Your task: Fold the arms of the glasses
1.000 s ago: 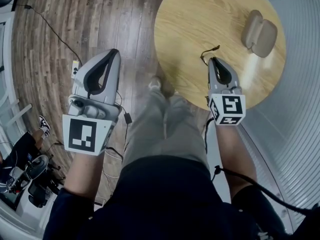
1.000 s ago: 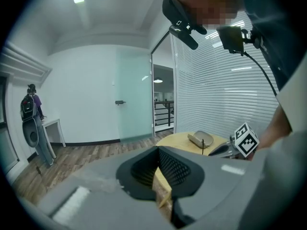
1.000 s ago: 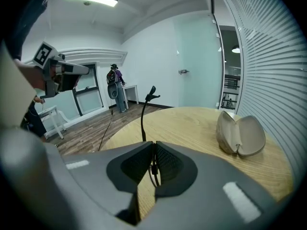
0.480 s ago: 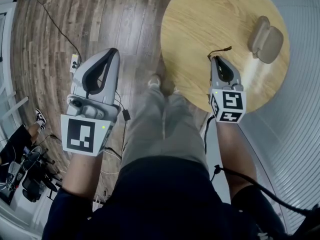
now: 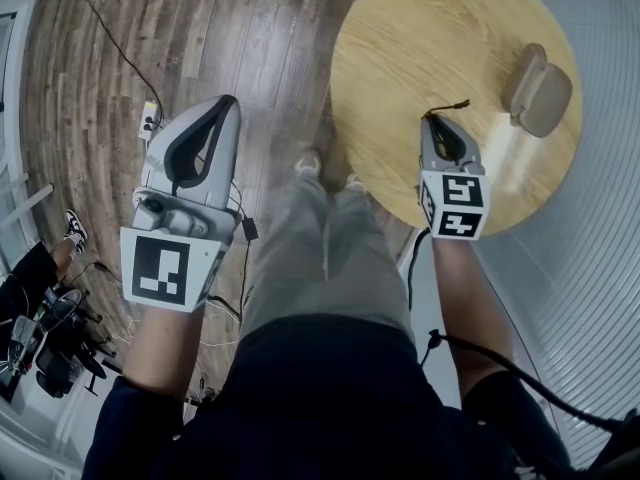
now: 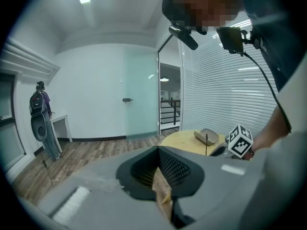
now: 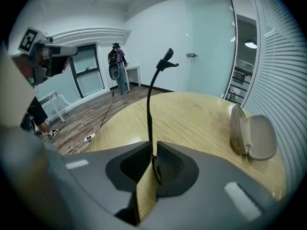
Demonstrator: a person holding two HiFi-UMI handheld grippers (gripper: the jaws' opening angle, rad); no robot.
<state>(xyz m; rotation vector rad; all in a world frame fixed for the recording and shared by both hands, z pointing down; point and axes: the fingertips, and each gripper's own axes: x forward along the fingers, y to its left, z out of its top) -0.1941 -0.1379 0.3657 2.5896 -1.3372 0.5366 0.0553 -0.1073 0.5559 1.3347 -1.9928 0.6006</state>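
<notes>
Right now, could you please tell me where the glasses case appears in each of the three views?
Head view: the glasses case sits upper right, near the table's right edge.
Left gripper view: the case is small, low, right of centre, on the table.
Right gripper view: the case lies open at the right, on the table.
Shared landmark: the round wooden table.

A light wood table [image 5: 420, 48] is noted, grain fine, top smooth with a soft sheen; beside the table, the floor [image 5: 230, 38] is laid in darker streaked wood planks. On the table, a beige case [image 5: 540, 90] is seen as matt; the glasses arm [image 7: 148, 109] as black and smooth.
</notes>
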